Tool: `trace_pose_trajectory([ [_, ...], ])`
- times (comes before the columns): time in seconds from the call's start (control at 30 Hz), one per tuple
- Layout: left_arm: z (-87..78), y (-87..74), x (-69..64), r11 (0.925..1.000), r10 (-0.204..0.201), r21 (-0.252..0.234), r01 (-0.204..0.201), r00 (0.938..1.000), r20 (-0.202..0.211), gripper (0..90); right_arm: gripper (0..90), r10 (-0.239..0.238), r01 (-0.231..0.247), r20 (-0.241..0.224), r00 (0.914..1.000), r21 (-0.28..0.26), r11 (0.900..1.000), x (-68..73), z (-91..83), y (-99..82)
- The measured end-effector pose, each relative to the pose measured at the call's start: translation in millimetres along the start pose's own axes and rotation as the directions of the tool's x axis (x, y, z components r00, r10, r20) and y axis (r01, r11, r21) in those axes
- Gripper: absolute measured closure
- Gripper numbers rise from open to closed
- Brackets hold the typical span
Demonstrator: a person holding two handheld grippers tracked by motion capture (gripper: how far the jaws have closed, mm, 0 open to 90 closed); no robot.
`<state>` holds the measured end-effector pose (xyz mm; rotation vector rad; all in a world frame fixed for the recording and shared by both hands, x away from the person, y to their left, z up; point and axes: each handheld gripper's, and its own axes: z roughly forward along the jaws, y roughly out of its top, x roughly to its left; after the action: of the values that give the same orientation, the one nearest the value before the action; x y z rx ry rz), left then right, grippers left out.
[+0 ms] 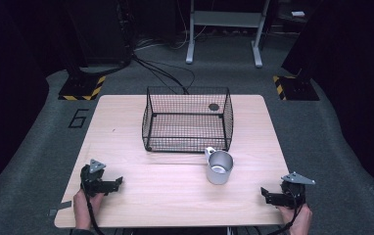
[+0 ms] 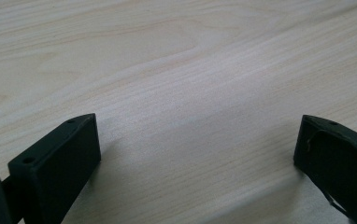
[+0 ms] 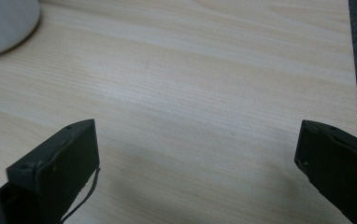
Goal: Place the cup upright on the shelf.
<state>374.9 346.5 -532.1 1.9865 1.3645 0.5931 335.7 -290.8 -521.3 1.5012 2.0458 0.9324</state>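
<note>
Nearest, on the table's (image 1: 126, 147) front edge, the left gripper (image 1: 118, 182) and right gripper (image 1: 264, 193) rest at opposite corners, jaws spread wide over bare wood, holding nothing. Beyond them, right of the table's centre, the metal mug (image 1: 219, 167) stands upright, well apart from both. Behind it and close by sits the wire basket (image 1: 187, 120).

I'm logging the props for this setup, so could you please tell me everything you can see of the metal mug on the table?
The metal mug is a plain silver-grey cylinder, dull like brushed steel or aluminium, with a small loop handle on its far-left side. It stands upright and open-topped on the wooden table, and looks empty, though its inside is partly shadowed. It sits just in front of the black wire basket, near that basket's front right corner and apparently not touching it. Nothing grips it; only the tabletop touches it.
</note>
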Motion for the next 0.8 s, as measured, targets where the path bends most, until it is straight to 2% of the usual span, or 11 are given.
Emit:
trace_pose_trajectory([
  [0.03, 0.0, 0.0, 0.1, 1.0000, 0.001, 0.000, -0.001, 1.0000, 0.000, 0.6, 0.0, 0.014, -0.014, -0.003, 0.9999, -0.009, 0.9999, 2.1, -1.1, 1.1],
  [0.07, 0.0, 0.0, -0.1, 1.0000, 0.001, -0.001, -0.001, 1.0000, 0.000, 0.6, 0.0, -0.003, 0.003, -0.014, 0.9999, -0.021, 0.9998, 3.8, -3.3, 2.9],
  [0.1, -0.1, 0.0, 0.0, 1.0000, 0.002, -0.001, -0.002, 1.0000, 0.000, 0.7, 0.0, 0.009, -0.010, -0.013, 0.9999, -0.034, 0.9994, 7.3, -5.1, 4.3],
  [0.17, 0.0, 0.0, 0.0, 1.0000, 0.001, -0.001, -0.001, 1.0000, 0.000, 0.7, 0.0, 0.004, -0.005, -0.016, 0.9999, -0.041, 0.9992, 8.7, -6.2, 5.1],
  [0.2, 0.0, 0.0, 0.1, 1.0000, 0.001, 0.000, -0.001, 1.0000, 0.000, 0.7, 0.0, 0.005, -0.007, -0.027, 0.9996, -0.063, 0.9980, 14.8, -9.2, 8.6],
  [0.3, 0.0, 0.0, 0.0, 1.0000, 0.001, 0.000, -0.001, 1.0000, 0.000, 0.7, 0.0, 0.002, -0.005, -0.035, 0.9994, -0.086, 0.9963, 22.5, -12.0, 13.4],
  [0.5, -0.1, 0.0, 0.0, 1.0000, 0.001, 0.000, -0.001, 1.0000, 0.000, 0.7, 0.0, -0.025, 0.019, -0.054, 0.9982, -0.111, 0.9936, 34.2, -16.3, 23.2],
  [0.8, 0.0, 0.0, 0.0, 1.0000, 0.001, 0.000, -0.001, 1.0000, 0.000, 0.7, 0.0, -0.062, 0.042, -0.112, 0.9918, -0.169, 0.9848, 57.2, -21.2, 43.0],
])
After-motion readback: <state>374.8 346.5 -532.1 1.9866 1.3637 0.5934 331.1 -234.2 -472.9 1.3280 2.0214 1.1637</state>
